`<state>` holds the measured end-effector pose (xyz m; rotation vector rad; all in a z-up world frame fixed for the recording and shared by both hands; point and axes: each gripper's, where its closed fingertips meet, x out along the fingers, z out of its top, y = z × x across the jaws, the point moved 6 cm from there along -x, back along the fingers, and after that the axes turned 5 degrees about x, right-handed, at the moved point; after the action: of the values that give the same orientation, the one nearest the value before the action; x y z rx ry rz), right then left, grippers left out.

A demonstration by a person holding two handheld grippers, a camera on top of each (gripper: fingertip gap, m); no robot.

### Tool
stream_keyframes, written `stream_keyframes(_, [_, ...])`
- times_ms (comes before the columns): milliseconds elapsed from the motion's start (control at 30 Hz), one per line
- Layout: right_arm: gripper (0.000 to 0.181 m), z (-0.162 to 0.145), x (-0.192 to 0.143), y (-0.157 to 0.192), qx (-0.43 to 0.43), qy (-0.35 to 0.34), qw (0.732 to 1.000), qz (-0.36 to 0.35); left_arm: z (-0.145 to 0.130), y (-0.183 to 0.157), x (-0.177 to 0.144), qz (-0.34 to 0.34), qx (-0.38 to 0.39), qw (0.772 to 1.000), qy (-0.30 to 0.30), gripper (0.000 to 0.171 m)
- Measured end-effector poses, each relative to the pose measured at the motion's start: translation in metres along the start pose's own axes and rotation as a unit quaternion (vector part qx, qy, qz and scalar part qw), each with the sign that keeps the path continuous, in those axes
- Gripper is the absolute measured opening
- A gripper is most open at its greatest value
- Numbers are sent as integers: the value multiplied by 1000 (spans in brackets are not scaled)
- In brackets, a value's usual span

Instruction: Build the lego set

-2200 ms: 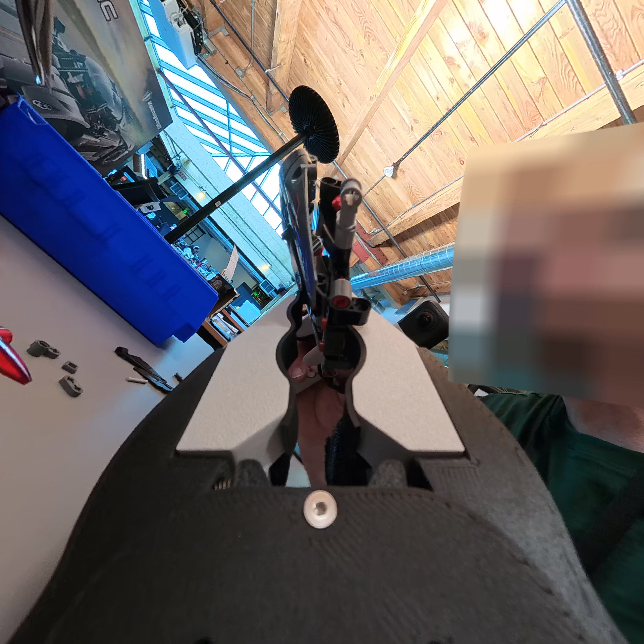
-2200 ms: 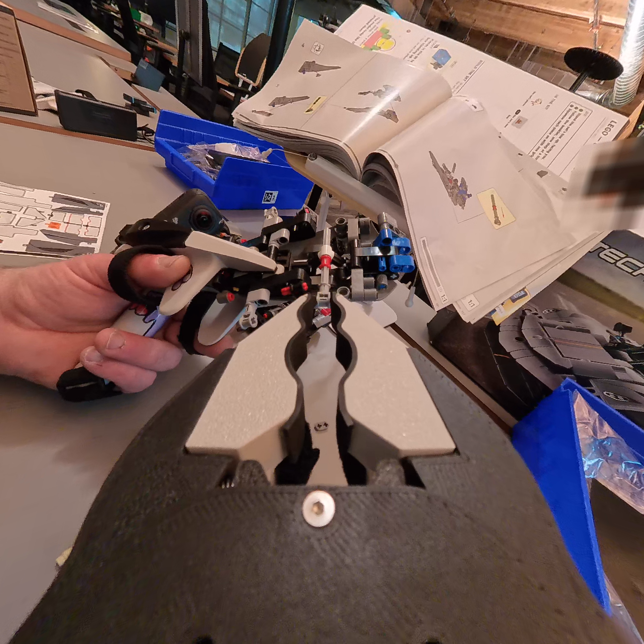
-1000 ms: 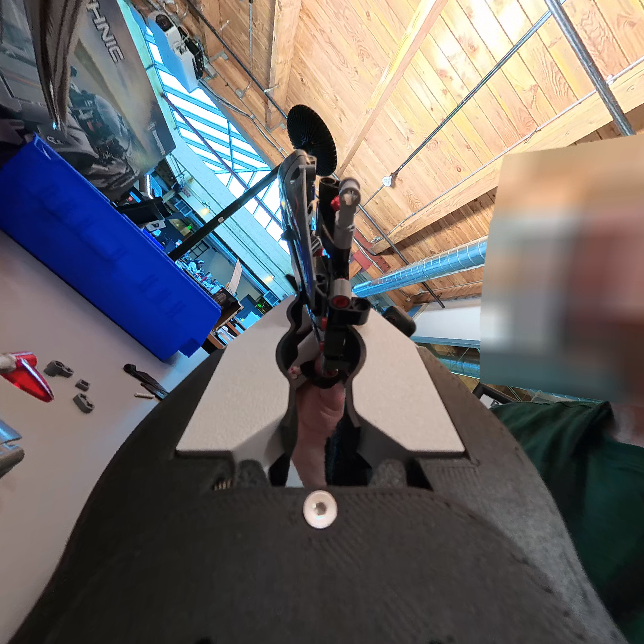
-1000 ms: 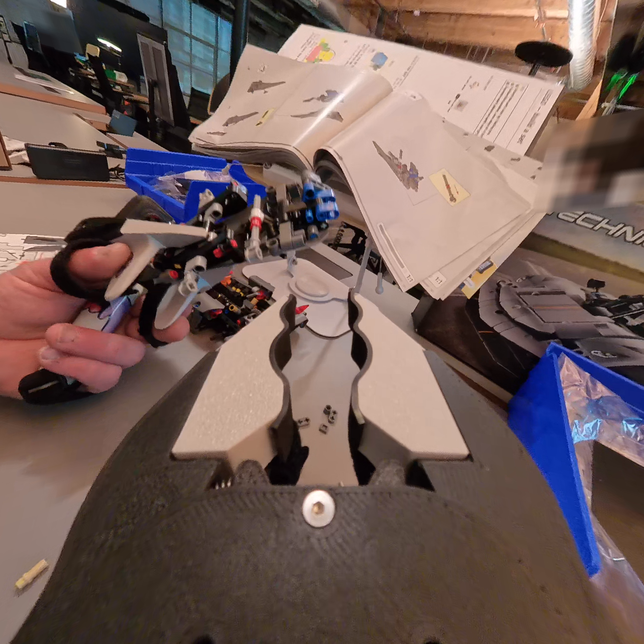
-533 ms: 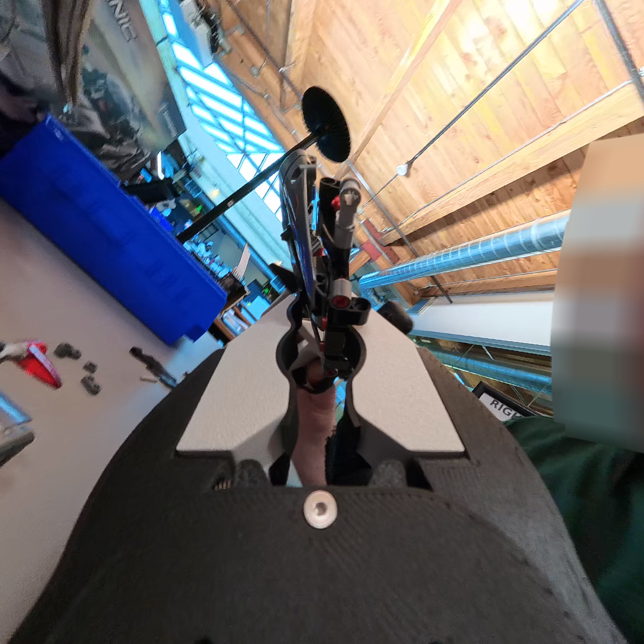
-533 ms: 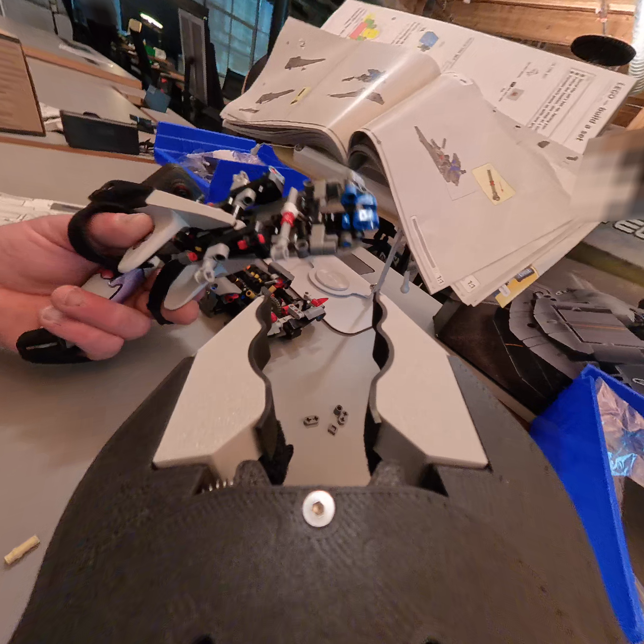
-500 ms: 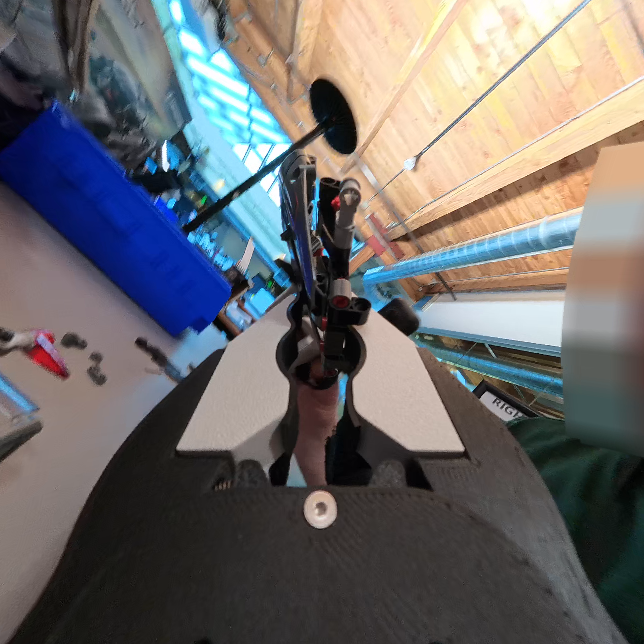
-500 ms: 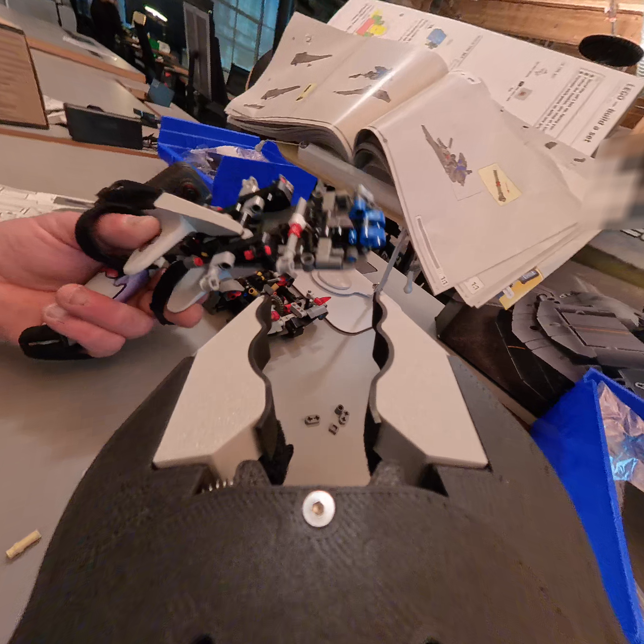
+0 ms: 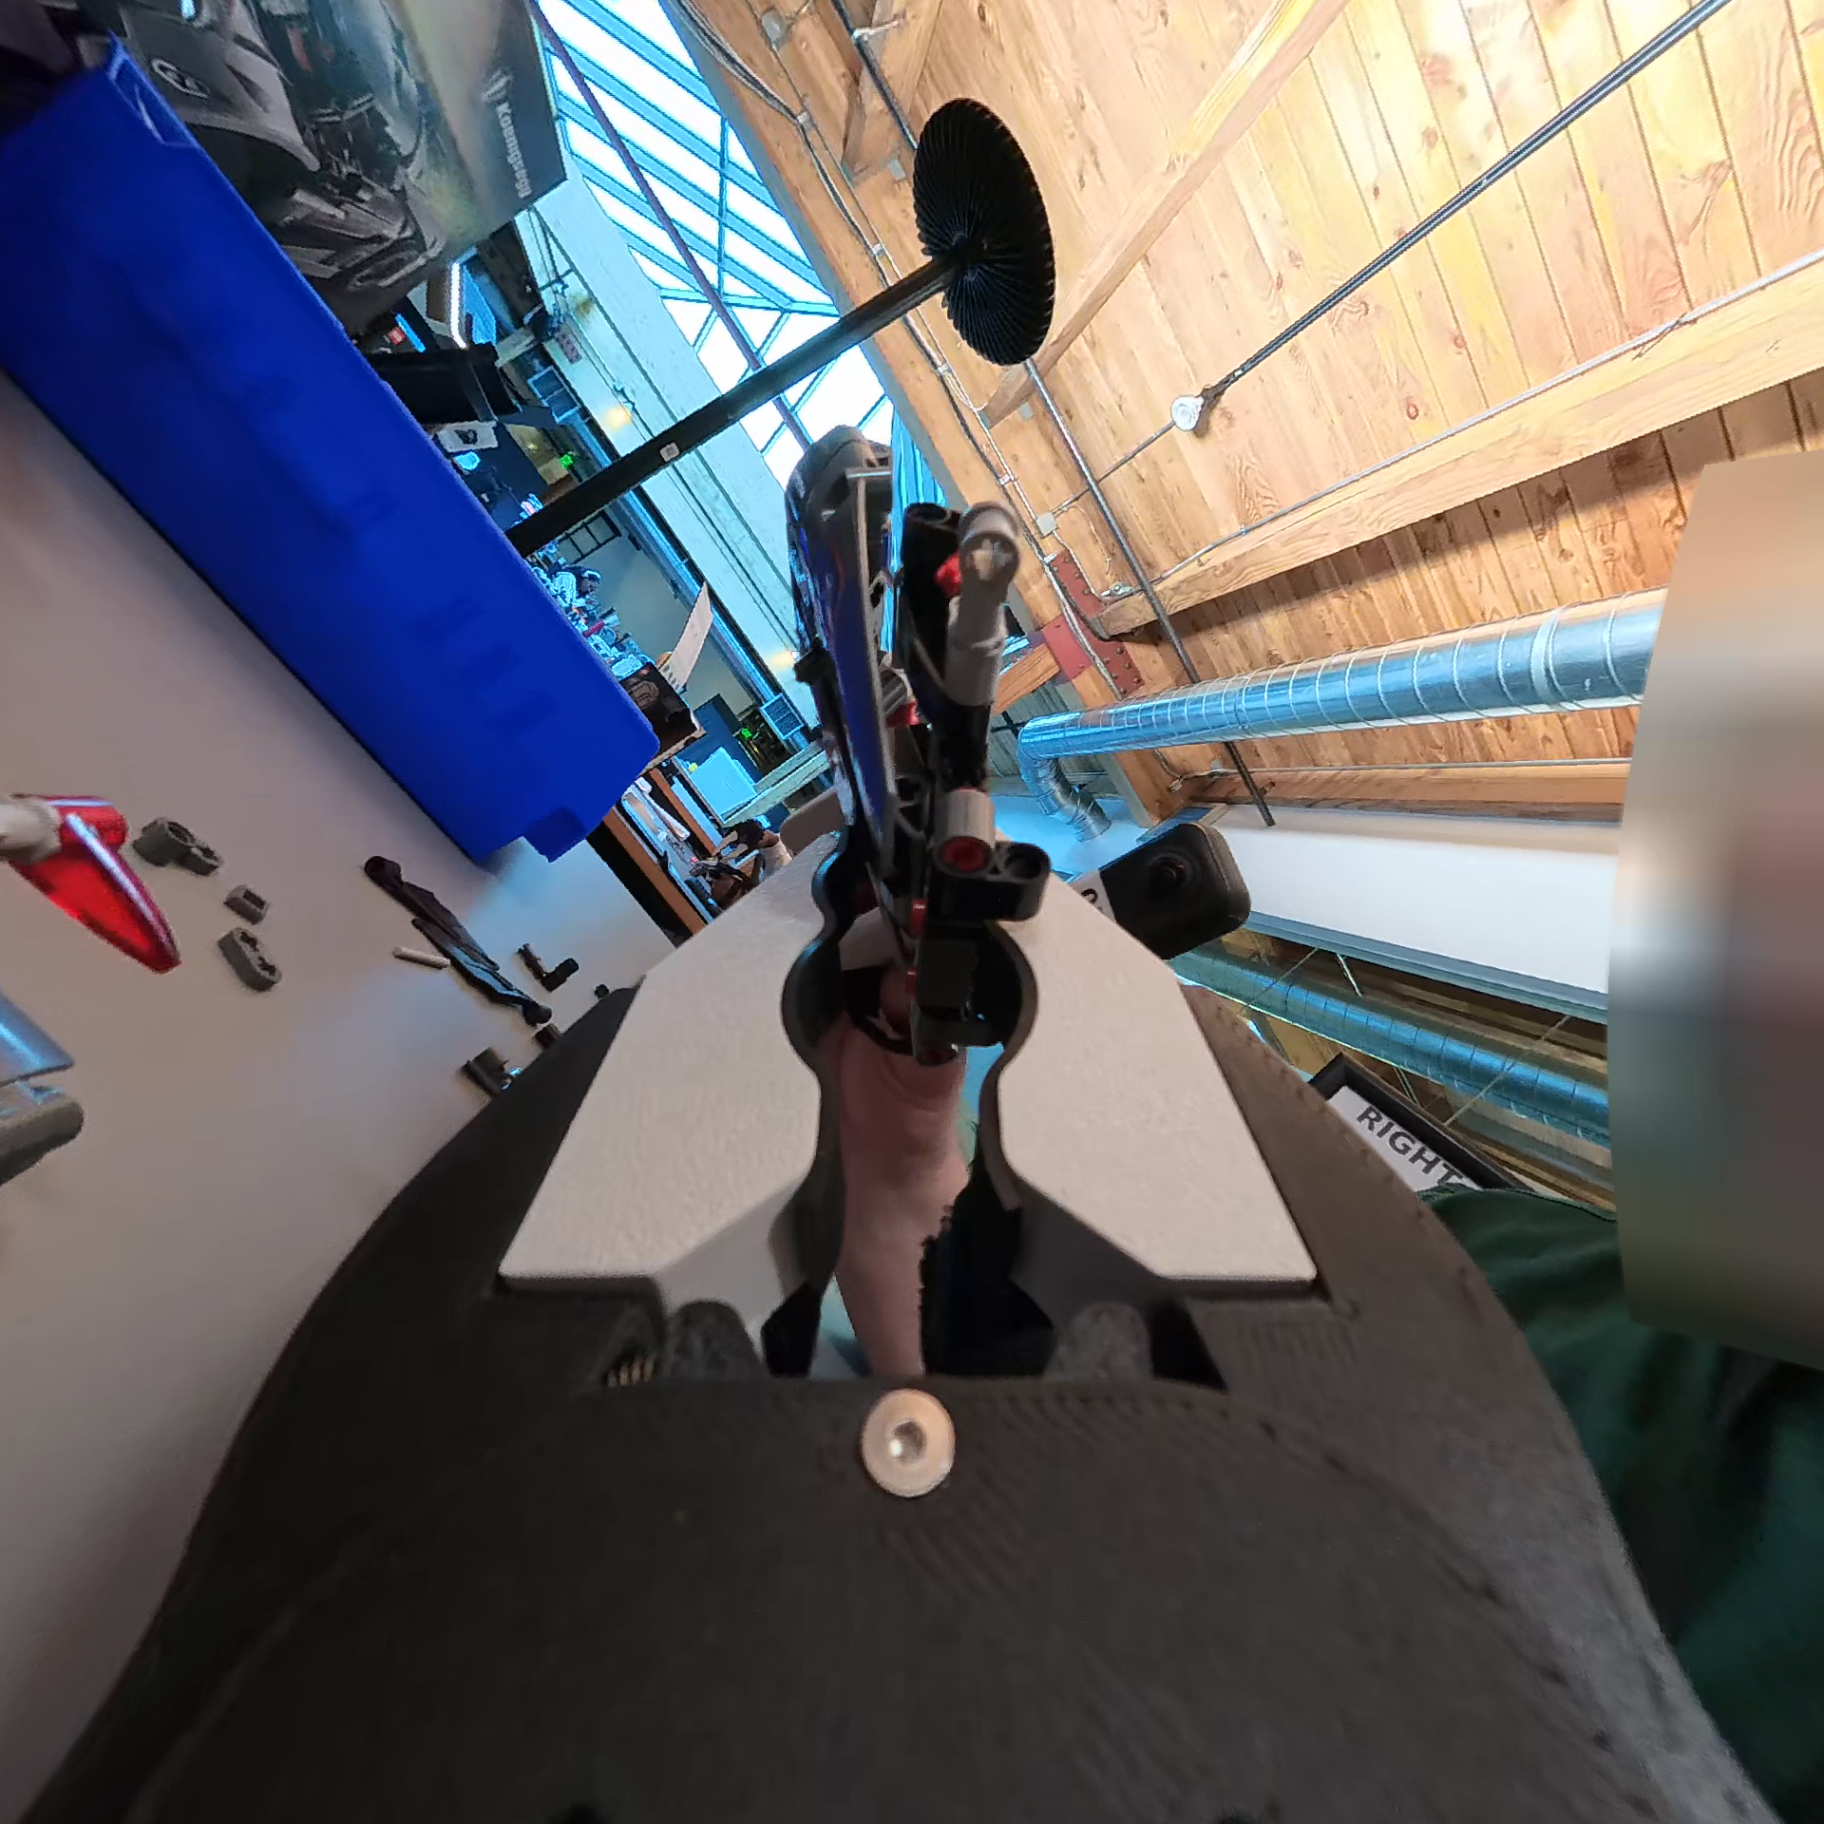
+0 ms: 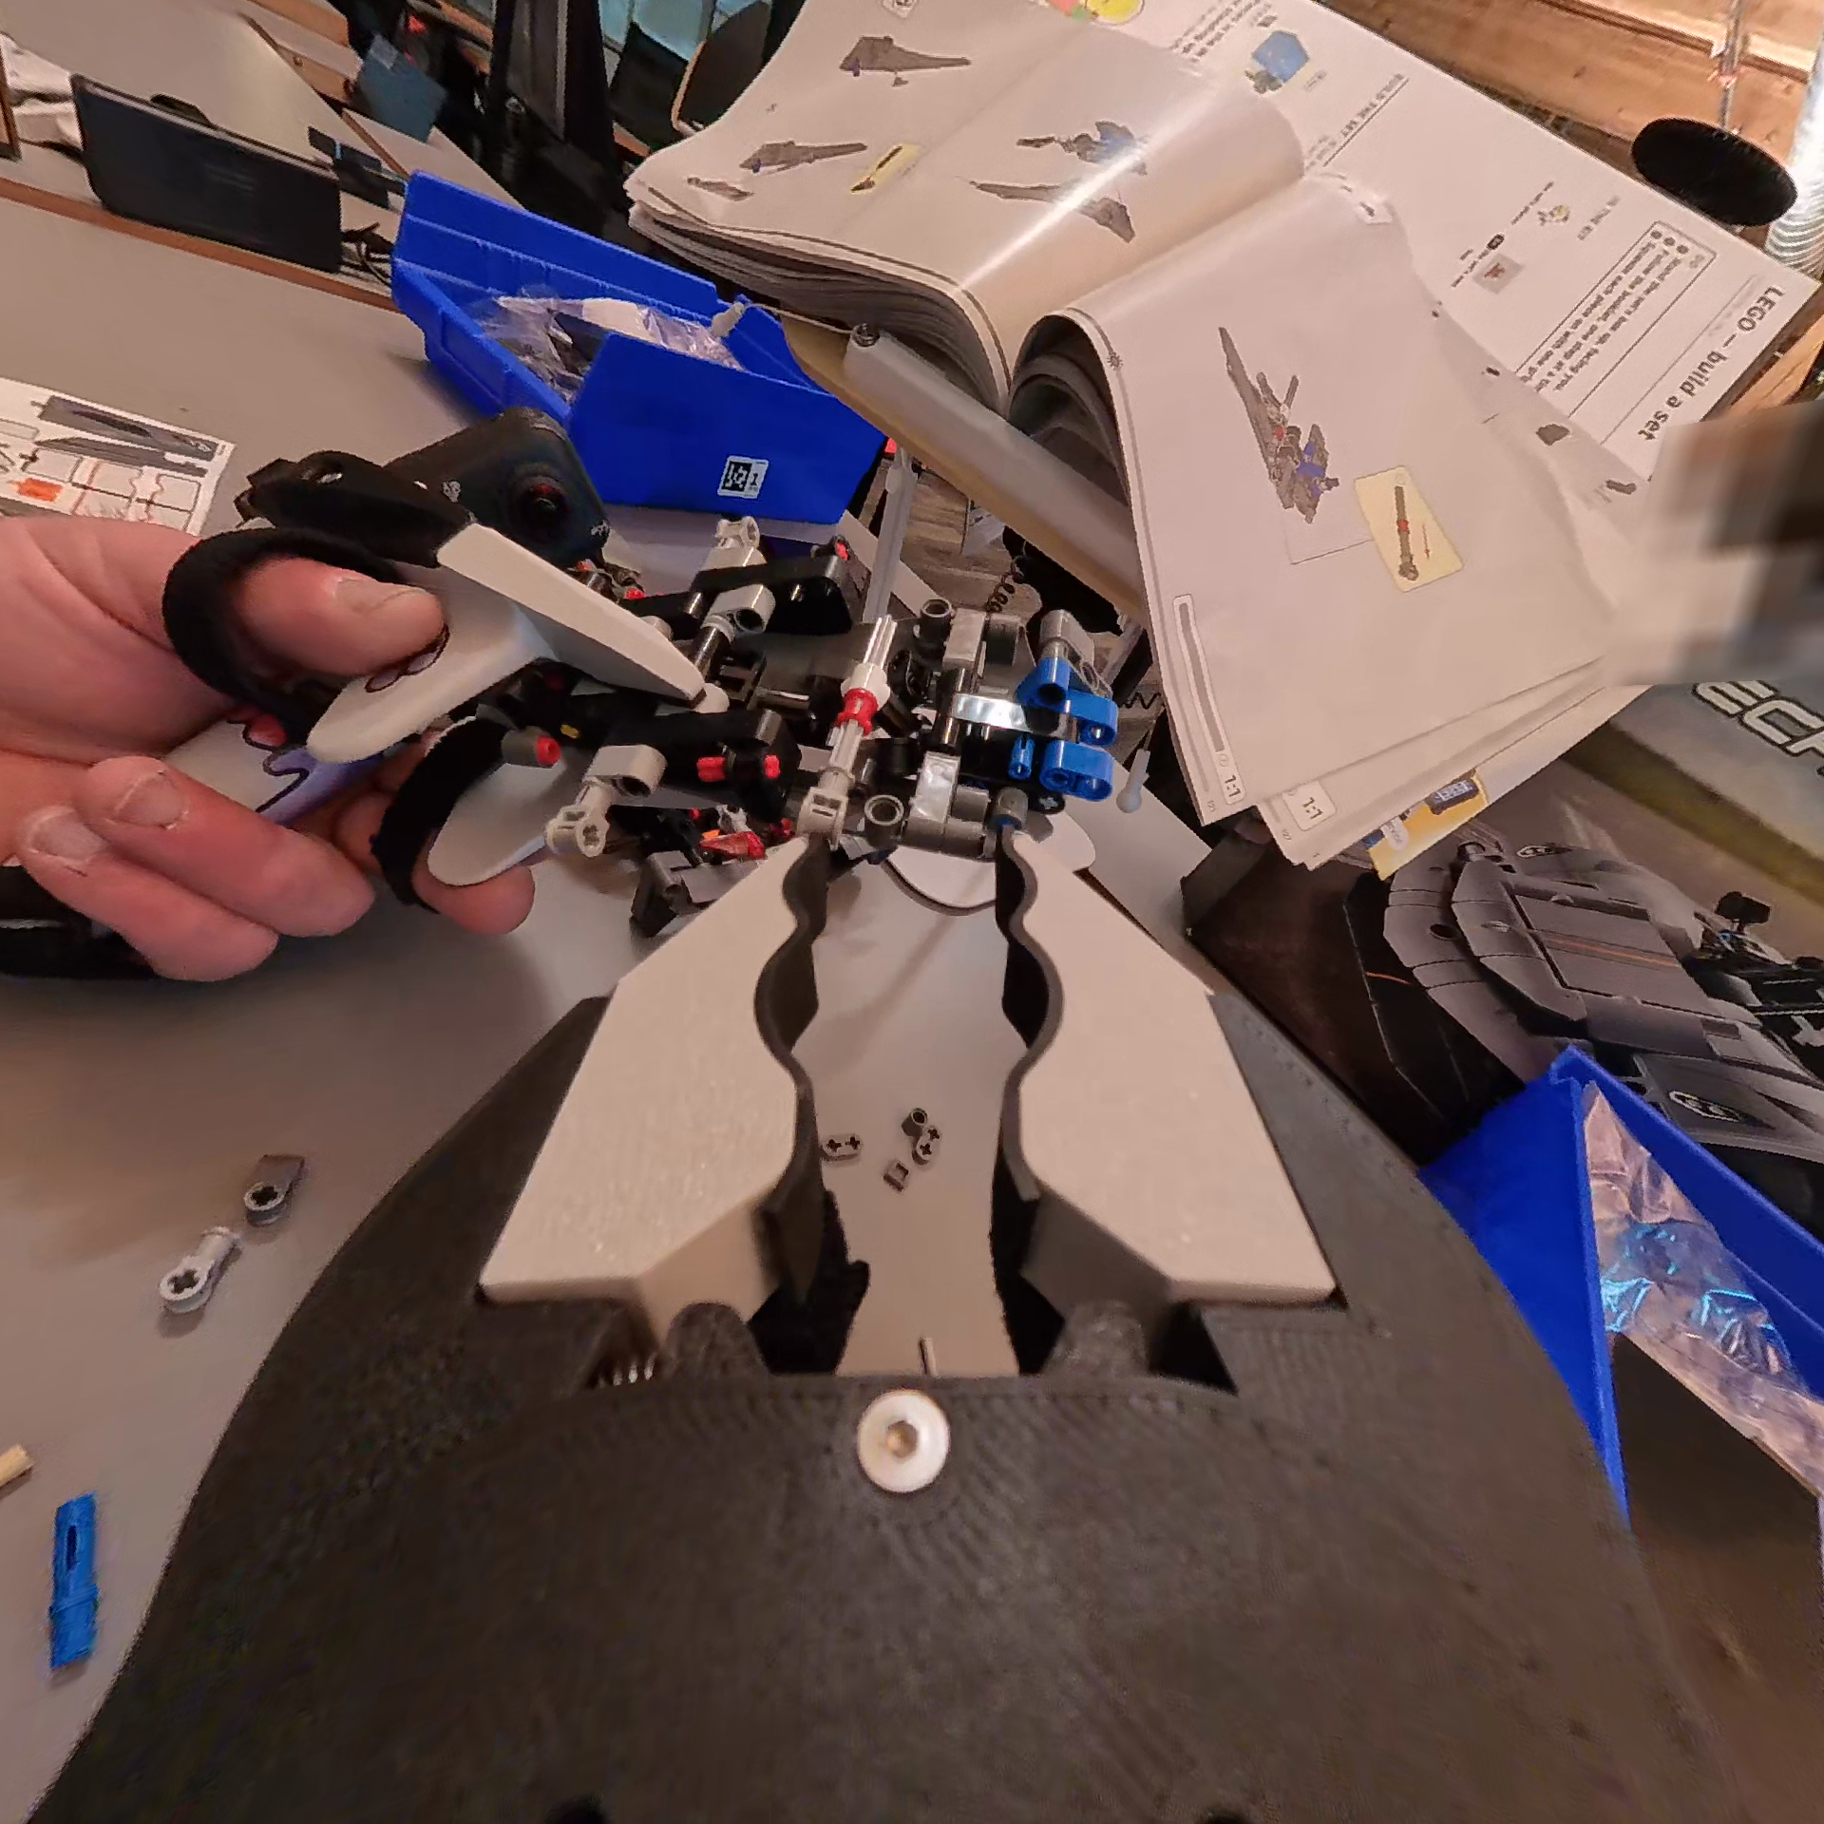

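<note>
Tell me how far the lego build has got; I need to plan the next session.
Partly done: a black-and-grey subassembly with blue connectors is already joined up. In hand: the left gripper is shut on it, while the right gripper is open just below it. Left: loose pieces lie on the table, and the instruction booklet is open mid-way.

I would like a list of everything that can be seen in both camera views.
Lego assembly: one, black, grey, red and blue, held above the table.
Instruction booklet: one, white, open, propped behind the assembly.
Blue bins: at least three, one back left, one at right edge, one in left wrist view.
Set box: one, dark, right.
Loose pieces: several, grey, on grey table.
Blue pin: one, bottom left.
Red piece: one, left wrist view.
Left gripper: shut on the assembly.
Right gripper: open.
Hand: one, left.
</note>
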<state>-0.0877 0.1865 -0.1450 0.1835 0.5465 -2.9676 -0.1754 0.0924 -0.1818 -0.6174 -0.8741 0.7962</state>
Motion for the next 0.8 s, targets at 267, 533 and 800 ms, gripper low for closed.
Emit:
stream_keyframes(267, [33, -1, 1, 0, 13, -1, 1000, 7, 1, 0, 0, 13, 15, 1000, 0, 18])
stream_keyframes(533, [36, -2, 0, -1, 18, -3, 1000, 10, 3, 0, -2, 13, 14, 1000, -10, 18])
stream_keyframes(800, [34, -2, 2, -1, 31, 9, 999, -6, 1, -1, -1, 11, 6, 1000, -3, 19])
